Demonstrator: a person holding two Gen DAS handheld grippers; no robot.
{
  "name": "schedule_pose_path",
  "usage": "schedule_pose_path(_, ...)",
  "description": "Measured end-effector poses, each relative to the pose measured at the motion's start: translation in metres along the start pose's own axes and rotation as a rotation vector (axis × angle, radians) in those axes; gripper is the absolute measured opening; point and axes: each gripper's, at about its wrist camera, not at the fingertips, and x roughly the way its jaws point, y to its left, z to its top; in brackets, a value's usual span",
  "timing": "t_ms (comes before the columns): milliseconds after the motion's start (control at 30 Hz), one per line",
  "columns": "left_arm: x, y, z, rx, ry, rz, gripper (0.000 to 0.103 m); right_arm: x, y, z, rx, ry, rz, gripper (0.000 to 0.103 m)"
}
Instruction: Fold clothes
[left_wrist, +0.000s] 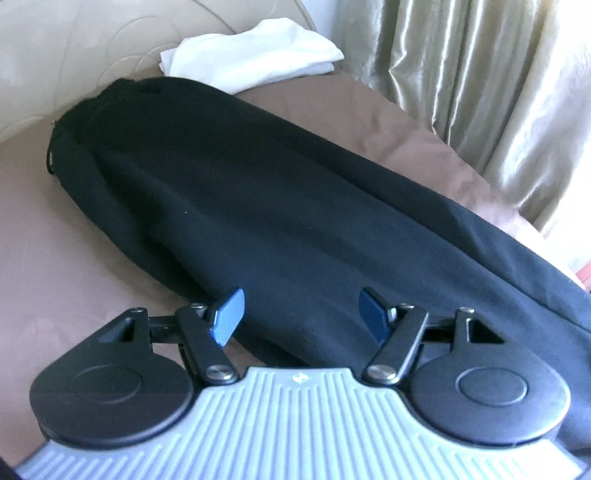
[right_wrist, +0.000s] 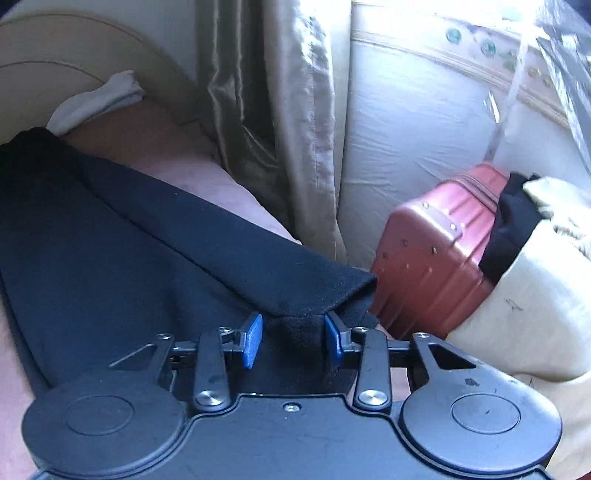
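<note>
Nearest in the right wrist view, the right gripper (right_wrist: 293, 341) has its jaws partly open with the hem end of the black trousers (right_wrist: 140, 236) lying between them; the cloth fills the gap, but whether the pads actually pinch it I cannot tell. That corner sits at the lower middle of the frame, probably because an end is what a lengthwise fold would be carried by. In the left wrist view the left gripper (left_wrist: 301, 317) hovers with jaws wide apart and empty, the trousers' (left_wrist: 258, 206) long edge running just under and beyond them. The garment lies stretched flat on the bed (left_wrist: 74, 258), legs seemingly laid together, its waist toward the upper left. Past it, at the top, rests a folded white garment (left_wrist: 255, 51).
</note>
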Motion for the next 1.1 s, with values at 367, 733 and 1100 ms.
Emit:
schedule_pose_path(367,0.012,-0.089,0.008,0.131,0.026,-0.093,0.069,0.026,-0.009,-0.009,0.045,0.039,0.122,0.041)
schedule_pose_path(733,-0.006,-0.071,0.026,0.001,-0.063,-0.087,0.069,-0.089,-0.002,0.02,0.067,-0.296,0.513,0.008)
schedule_pose_path(1100,-0.041,-0.042,0.023,-0.103,-0.154,-0.146,0.074,-0.153,-0.016,0.029,0.32,-0.493,0.733,0.007)
